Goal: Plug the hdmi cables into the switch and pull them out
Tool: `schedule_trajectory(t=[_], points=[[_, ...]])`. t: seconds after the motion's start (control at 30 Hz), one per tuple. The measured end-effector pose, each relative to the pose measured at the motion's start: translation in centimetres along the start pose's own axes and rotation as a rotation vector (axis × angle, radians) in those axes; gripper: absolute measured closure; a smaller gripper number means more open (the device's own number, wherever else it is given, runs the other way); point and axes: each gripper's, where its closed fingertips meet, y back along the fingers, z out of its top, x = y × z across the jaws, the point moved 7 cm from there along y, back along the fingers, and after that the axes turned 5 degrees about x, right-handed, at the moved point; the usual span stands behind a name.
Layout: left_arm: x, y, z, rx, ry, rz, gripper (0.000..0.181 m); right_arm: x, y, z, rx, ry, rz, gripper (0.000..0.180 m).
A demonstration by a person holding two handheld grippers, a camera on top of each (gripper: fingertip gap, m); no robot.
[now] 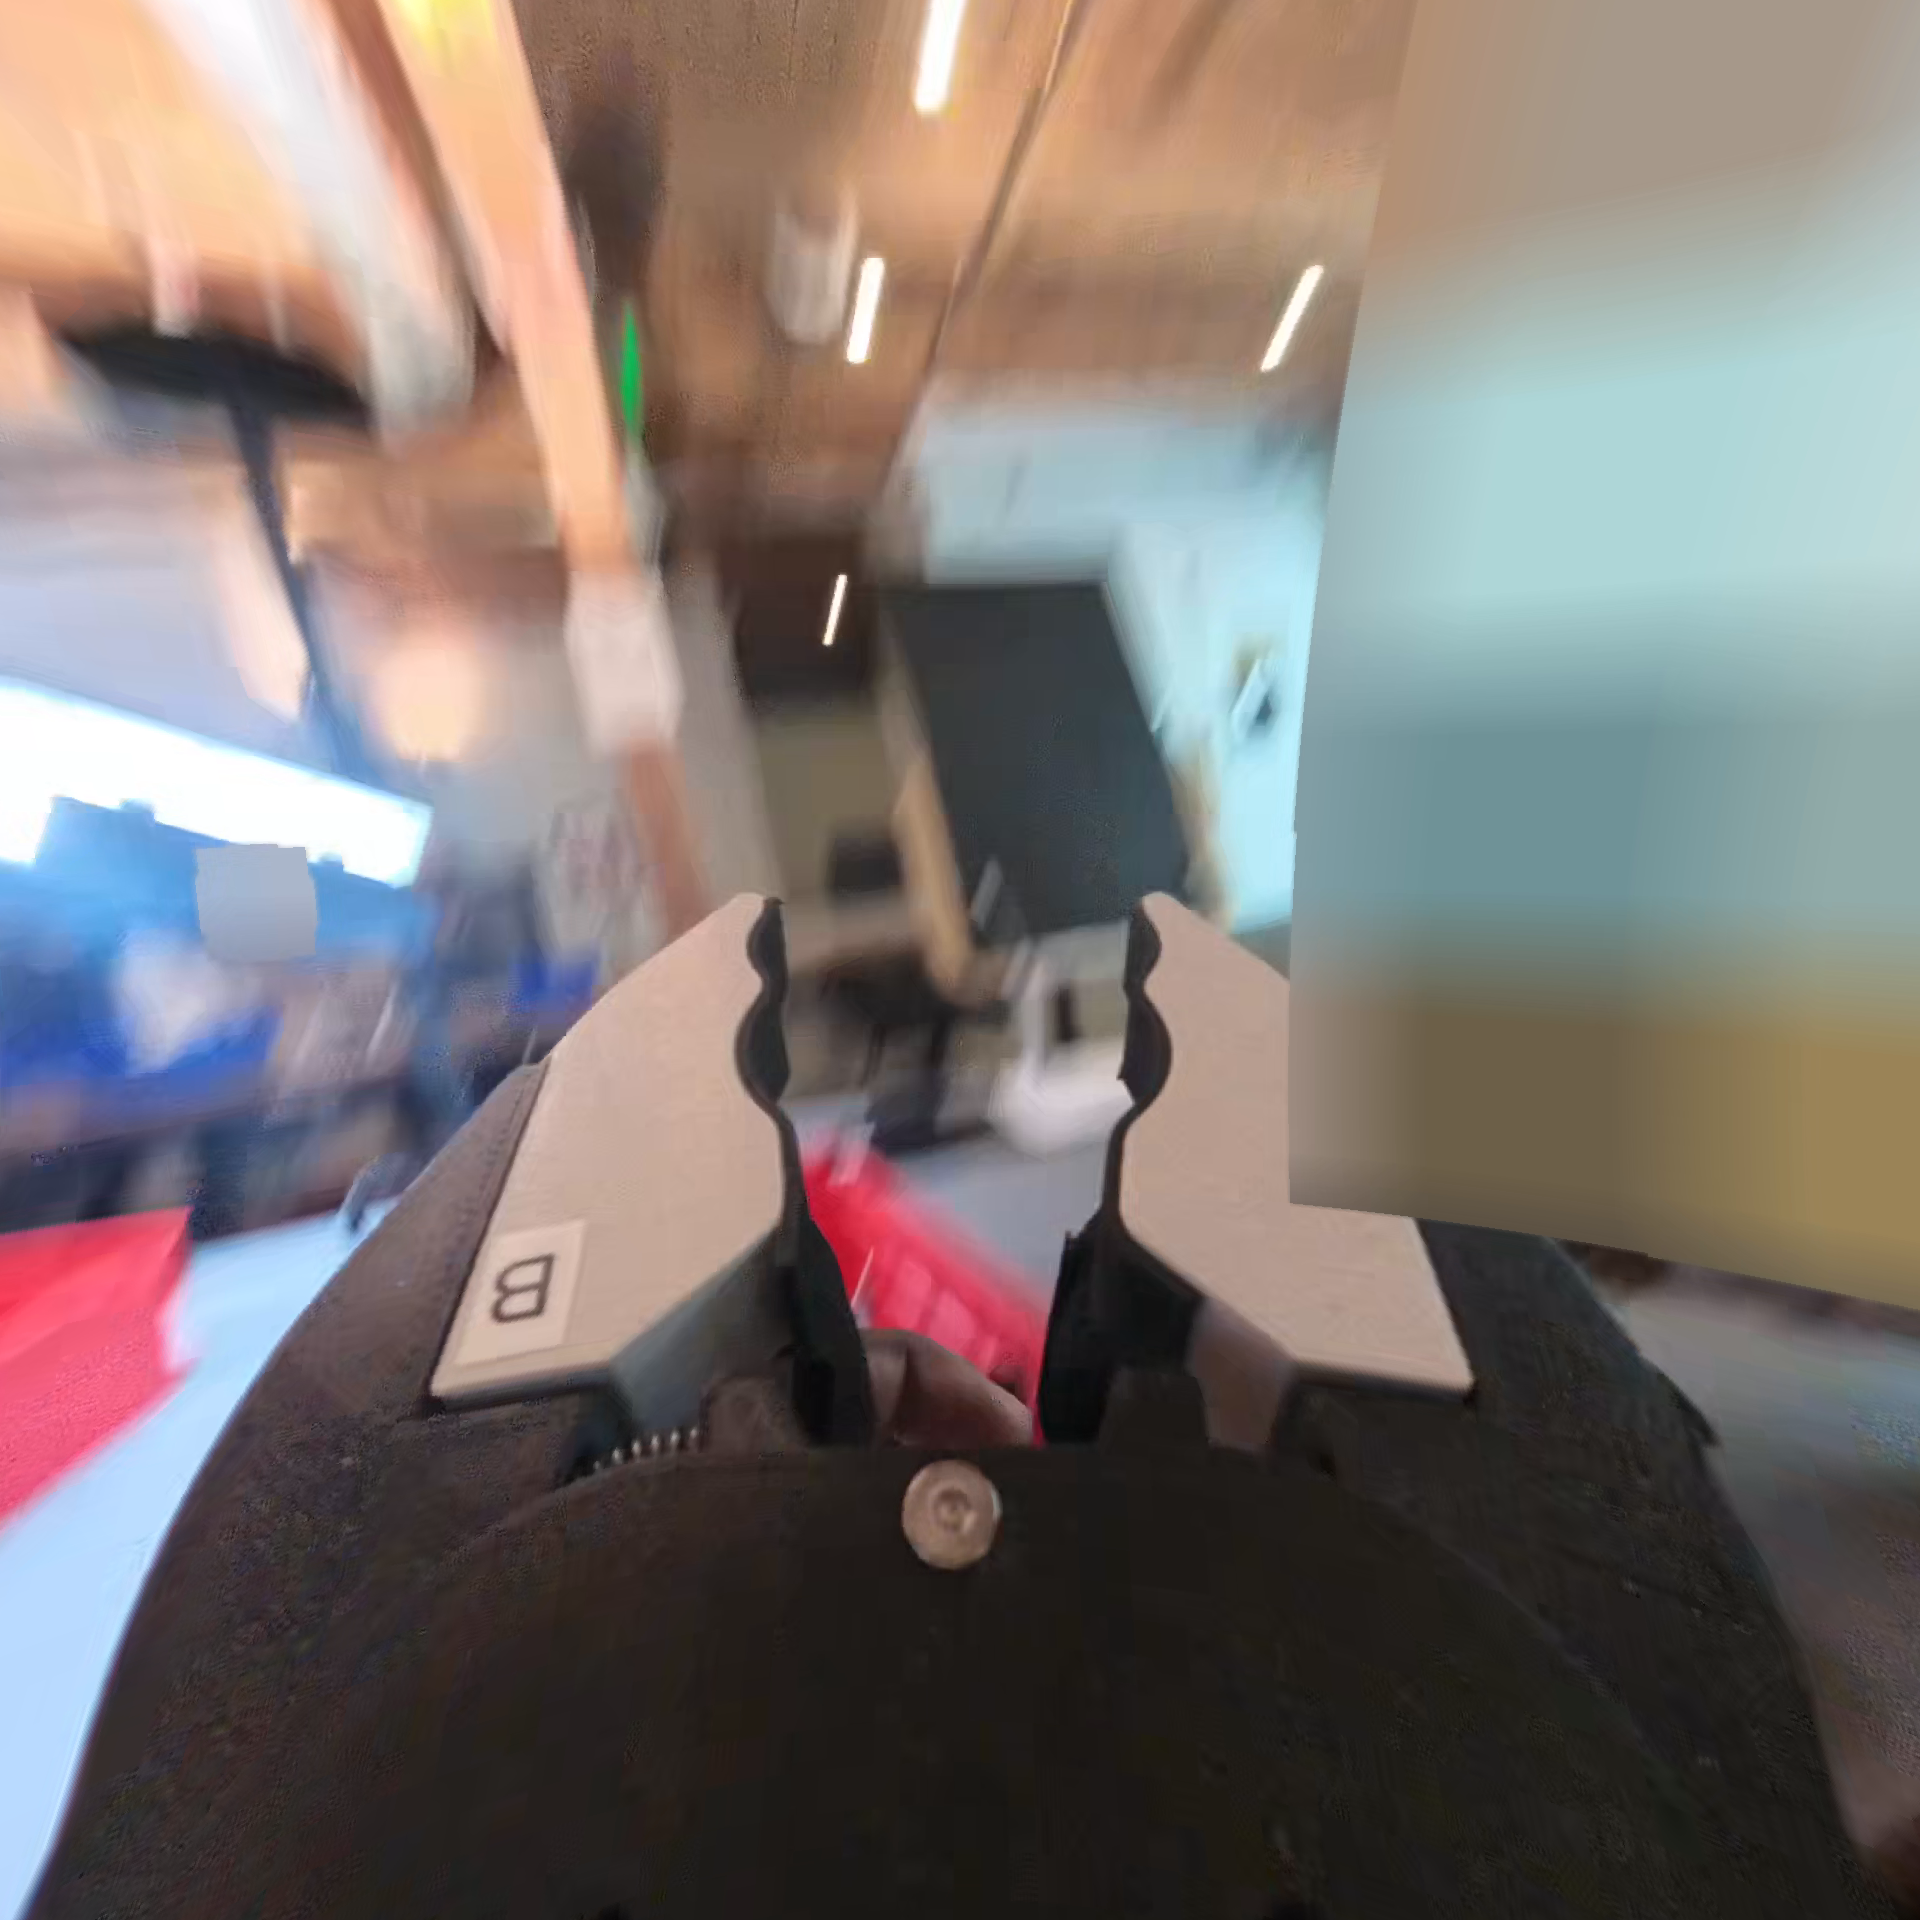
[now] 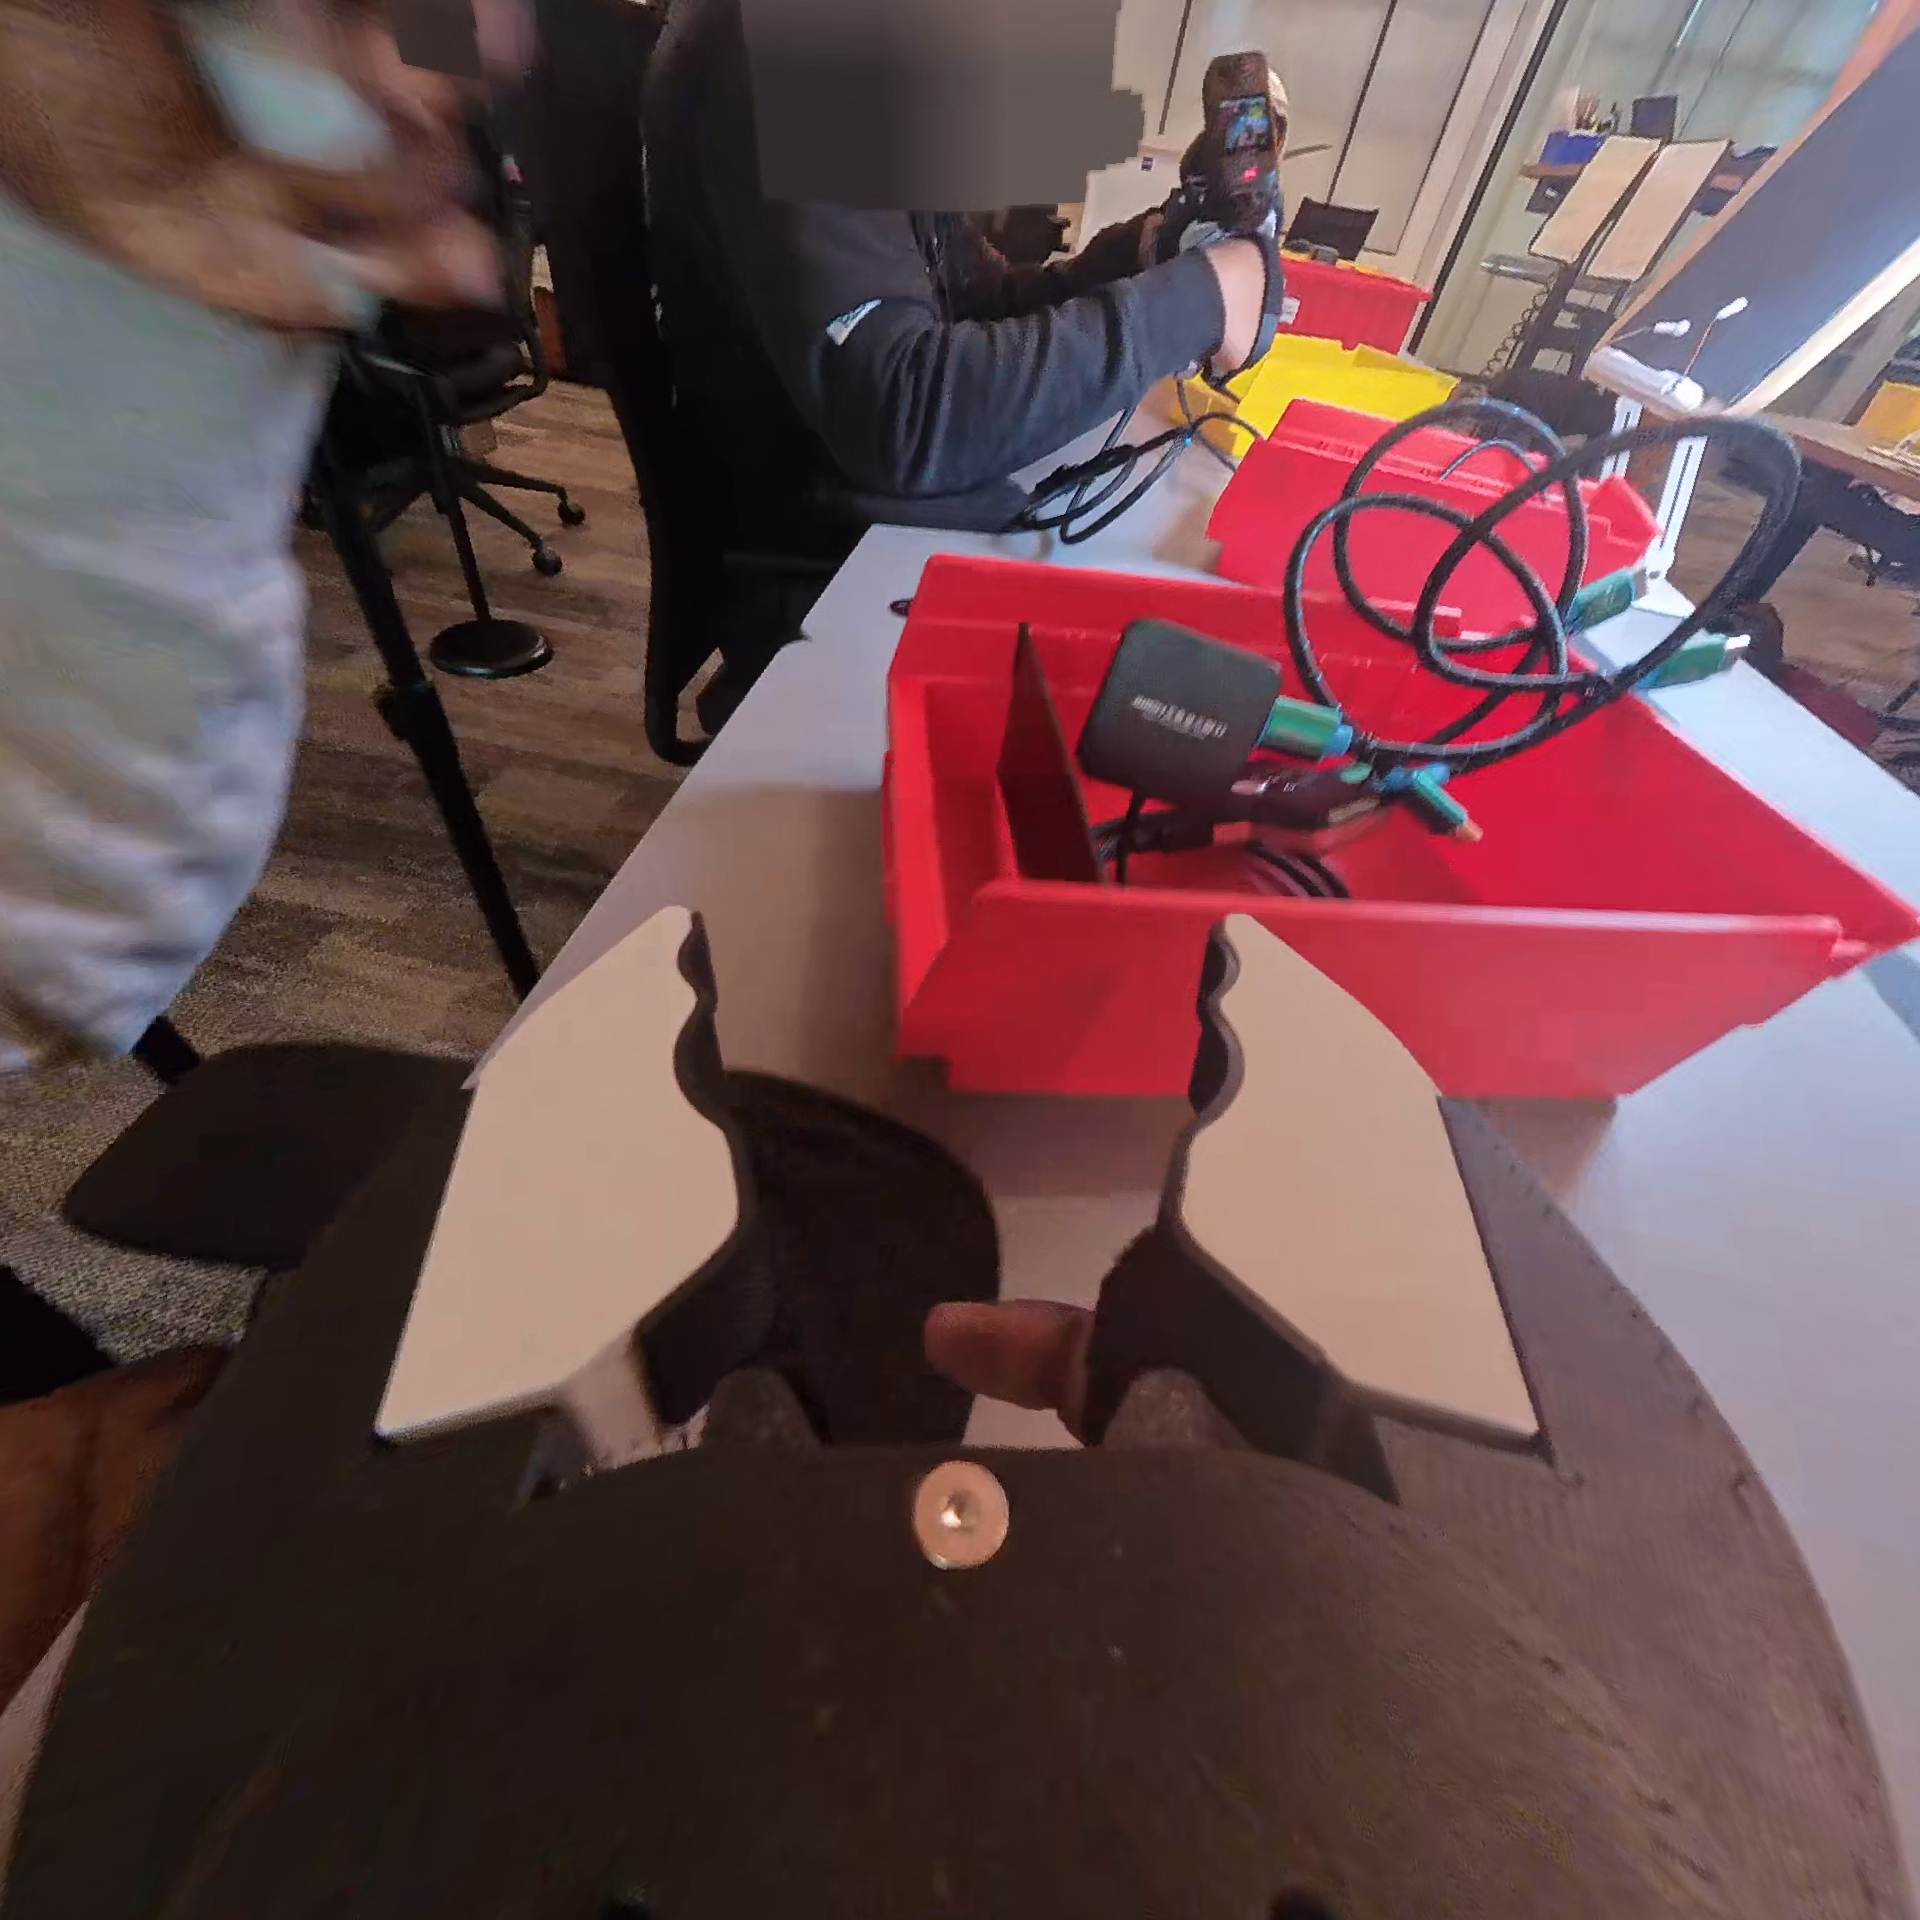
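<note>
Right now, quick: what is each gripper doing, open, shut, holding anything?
Left gripper: open, nothing between its fingers, raised toward the room.
Right gripper: open, empty, short of the red bin.

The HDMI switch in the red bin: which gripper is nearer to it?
Right, as far as the views show. The right gripper hovers open just short of the red bin holding the switch. The left gripper points up into the room, switch unseen.

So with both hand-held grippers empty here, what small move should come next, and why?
Probably bring the right hand-held gripper, open and empty, forward over the red bin toward the black switch. The switch and coiled HDMI cables lie inside it; the left hand-held gripper points away.
</note>
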Motion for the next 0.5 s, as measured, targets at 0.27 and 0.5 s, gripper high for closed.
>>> schedule_trajectory(t=[0.27, 0.5], points=[[10.8, -7.5, -15.6, 0.948, 0.194, 0.119, 0.112, 4.6, 7.4, -5.4, 0.04, -0.02, -0.05, 0.095], [10.3, -9.9, -19.8, 1.178, 0.134, 0.11, 0.113, 4.2, 12.3, -8.0, -0.014, -0.129, -0.179, 0.094]])
